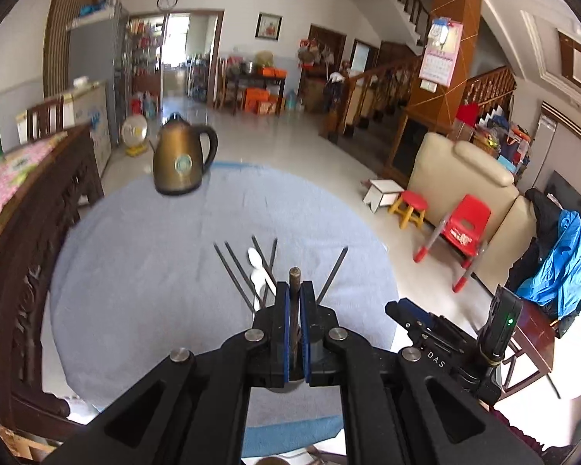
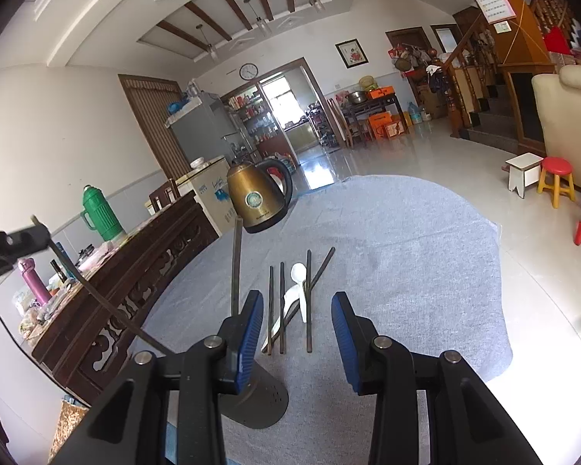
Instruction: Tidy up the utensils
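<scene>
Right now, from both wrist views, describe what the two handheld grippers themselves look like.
Left gripper: matte black angular linkage arms, round silver pivot pins, narrow black fingers lined with blue pads. Right gripper: the same black build and silver pins, with ribbed blue pads. In the left wrist view its body carries white "DAS" lettering and a black module with a green light. A thin black cable trails below the left gripper.

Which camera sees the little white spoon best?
The right wrist view. There the white plastic spoon lies in the open on the grey cloth among the dark chopsticks, bowl and handle both showing. In the left wrist view the spoon is partly hidden behind the shut left gripper.
</scene>
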A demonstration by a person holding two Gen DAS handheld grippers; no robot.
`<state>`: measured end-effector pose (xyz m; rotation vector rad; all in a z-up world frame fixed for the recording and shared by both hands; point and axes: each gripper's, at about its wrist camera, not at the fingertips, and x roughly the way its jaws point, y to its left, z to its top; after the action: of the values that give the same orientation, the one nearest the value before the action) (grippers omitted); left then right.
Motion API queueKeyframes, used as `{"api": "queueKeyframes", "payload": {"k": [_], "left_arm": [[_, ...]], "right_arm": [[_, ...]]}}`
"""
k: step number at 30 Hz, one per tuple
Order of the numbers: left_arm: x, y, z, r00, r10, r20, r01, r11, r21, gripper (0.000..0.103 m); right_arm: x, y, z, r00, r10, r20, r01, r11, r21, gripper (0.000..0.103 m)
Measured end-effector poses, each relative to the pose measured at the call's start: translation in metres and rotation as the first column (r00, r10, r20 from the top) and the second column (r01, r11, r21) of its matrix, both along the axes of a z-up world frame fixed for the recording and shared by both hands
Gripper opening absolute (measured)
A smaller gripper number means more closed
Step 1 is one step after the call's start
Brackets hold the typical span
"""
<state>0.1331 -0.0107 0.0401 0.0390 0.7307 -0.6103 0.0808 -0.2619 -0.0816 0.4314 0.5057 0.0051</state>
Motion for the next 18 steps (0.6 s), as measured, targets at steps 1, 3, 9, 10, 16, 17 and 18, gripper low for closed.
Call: {"api": "queueKeyframes", "payload": {"k": [1,3,9,10,16,17,18], "left_arm": [[0.002,0.0,-0.002,1.0,-0.008,-0.003,0.008,1.0,-0.007,0.005],[0.004,0.002,-0.001,1.0,-0.007,0.013,0.007,1.0,-0.016,0.005],[0.014,0.022,0.006,0.997,0.031,0.067,-0.024,0.994,-0.104,0.027],[0.019,0.026,0.005,0.997,0.047,0.068,-0.039,0.993,-0.115,0.028],[0.057,0.063,-0.013,0.988,0.155,0.007,-0.151,0.974,-0.169,0.028],[0.064,0.069,-0.018,0.986,0.168,-0.004,-0.167,0.971,-0.171,0.028],[0.07,0.075,-0.022,0.983,0.18,-0.017,-0.18,0.968,-0.175,0.028]], "right_arm": [[0.001,0.0,-0.001,1.0,0.003,-0.005,-0.003,1.0,0.006,0.04],[0.003,-0.001,-0.004,1.0,0.004,-0.015,-0.004,1.0,0.014,0.04],[0.01,-0.007,-0.018,0.999,-0.01,-0.051,0.011,1.0,0.023,0.04],[0.011,-0.007,-0.02,0.998,-0.011,-0.057,0.012,1.0,0.023,0.04],[0.022,-0.012,-0.039,0.994,-0.015,-0.106,0.019,0.999,0.04,0.04],[0.025,-0.013,-0.042,0.993,-0.015,-0.117,0.02,0.999,0.04,0.04],[0.028,-0.015,-0.045,0.992,-0.014,-0.128,0.019,0.999,0.041,0.04]]}}
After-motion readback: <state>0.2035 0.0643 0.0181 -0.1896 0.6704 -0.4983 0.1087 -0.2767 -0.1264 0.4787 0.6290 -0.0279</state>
